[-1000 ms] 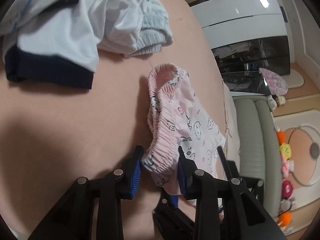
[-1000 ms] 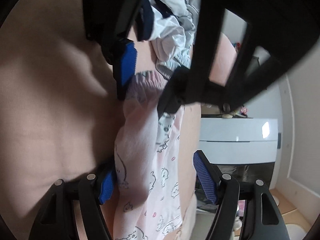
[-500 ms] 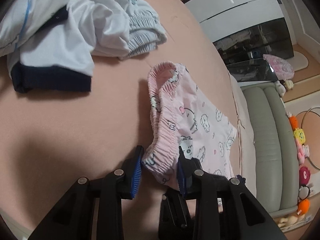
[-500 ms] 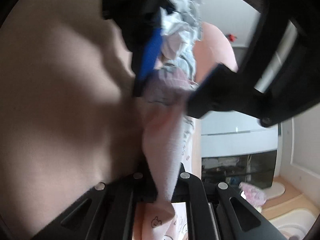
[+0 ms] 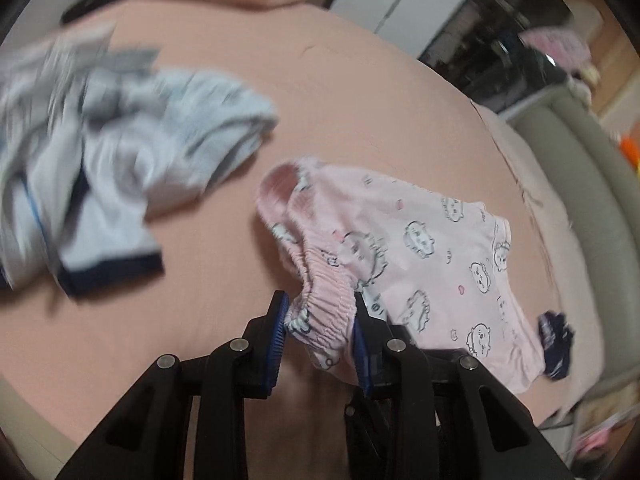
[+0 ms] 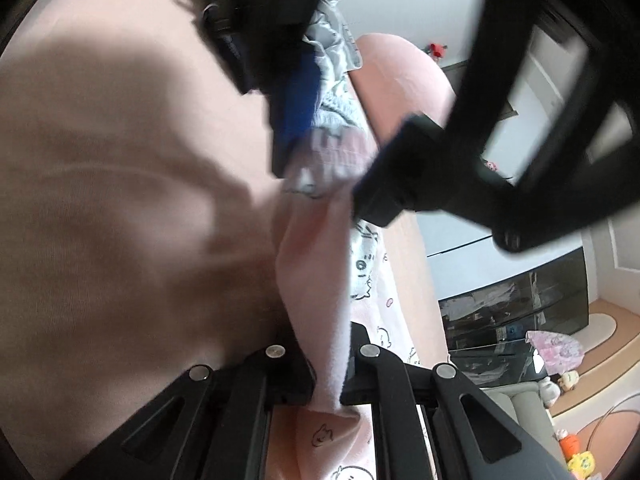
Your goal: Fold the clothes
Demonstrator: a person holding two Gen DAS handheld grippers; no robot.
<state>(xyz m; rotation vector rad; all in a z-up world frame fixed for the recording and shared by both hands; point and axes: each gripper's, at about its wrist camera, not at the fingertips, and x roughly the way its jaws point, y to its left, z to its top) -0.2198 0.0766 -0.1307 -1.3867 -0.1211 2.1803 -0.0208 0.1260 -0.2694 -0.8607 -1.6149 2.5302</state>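
Pink shorts (image 5: 432,248) with a cartoon print lie on the pink bed sheet (image 5: 360,100), legs spread to the right. My left gripper (image 5: 320,308) is shut on their gathered elastic waistband, which fills the space between the blue pads and is raised a little. In the right wrist view my right gripper (image 6: 326,344) is shut on a fold of the pink shorts (image 6: 316,280) lower down. The left gripper (image 6: 332,152) hangs just above it, and the cloth runs taut between the two.
A loose pile of white and pale blue clothes (image 5: 120,152) with navy trim lies at the left of the bed. A small navy item (image 5: 554,336) sits near the bed's right edge. A grey padded surround (image 5: 592,184) and a dark cabinet (image 6: 520,320) lie beyond.
My right gripper went from open around the shorts to shut on them. The left gripper's pads drew in on the waistband and it swung, so the shorts now fan out to the right.
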